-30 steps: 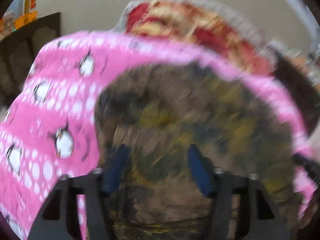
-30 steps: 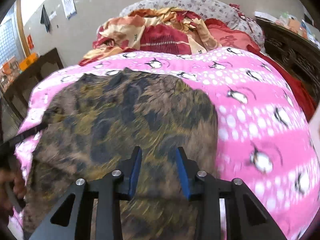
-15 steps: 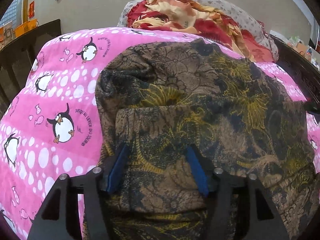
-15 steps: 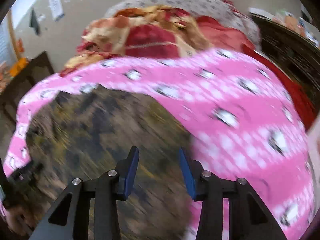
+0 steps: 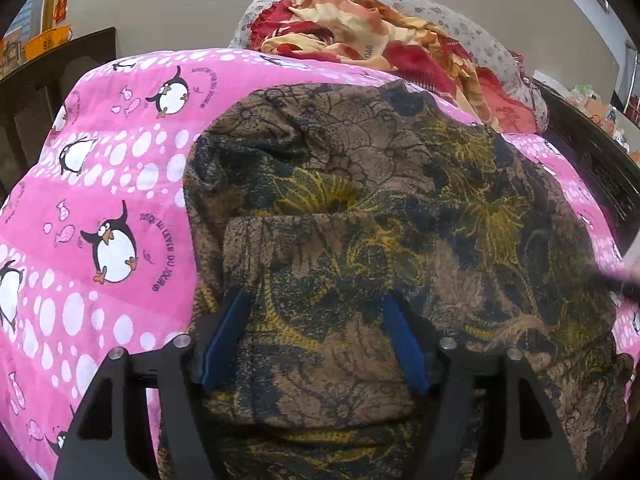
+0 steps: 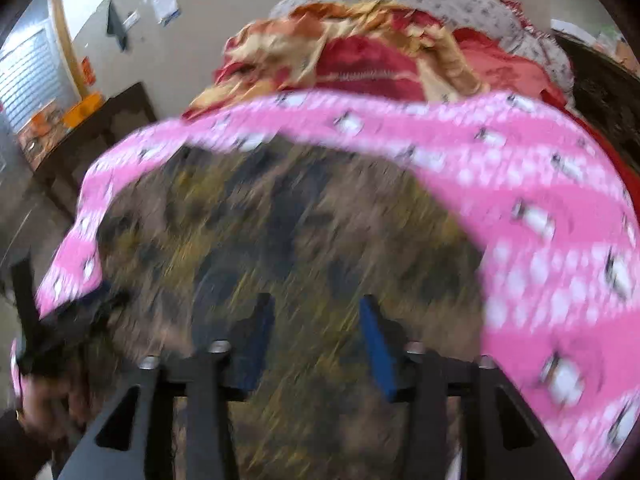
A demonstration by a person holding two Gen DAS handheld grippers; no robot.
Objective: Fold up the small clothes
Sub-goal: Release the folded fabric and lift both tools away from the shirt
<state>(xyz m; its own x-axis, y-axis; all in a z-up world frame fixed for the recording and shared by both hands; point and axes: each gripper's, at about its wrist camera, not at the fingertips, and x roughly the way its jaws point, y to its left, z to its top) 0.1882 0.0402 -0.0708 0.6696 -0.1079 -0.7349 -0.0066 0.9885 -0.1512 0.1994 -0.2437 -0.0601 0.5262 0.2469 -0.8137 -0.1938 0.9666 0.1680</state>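
A brown garment with yellow and black flower print (image 5: 380, 208) lies spread on a pink penguin-print blanket (image 5: 104, 208). A folded flap of it lies on top at its near left part. My left gripper (image 5: 314, 300) is open, its blue pads (image 5: 224, 336) just over that flap, holding nothing. In the right wrist view the same garment (image 6: 304, 232) is motion-blurred. My right gripper (image 6: 316, 308) is open above its near middle, empty. The left gripper and the hand holding it (image 6: 44, 340) show at the garment's left edge.
A heap of red and orange patterned bedding (image 5: 372, 44) and a grey floral pillow (image 5: 472, 36) lie at the far end of the bed. Dark wooden furniture stands at the left (image 5: 48, 80) and right (image 5: 592, 152). An orange basket (image 5: 46, 42) sits on the left furniture.
The left view has settled from blur; the flap now lies folded over the garment under my left gripper. My right gripper has swung left across the garment and is still moving.
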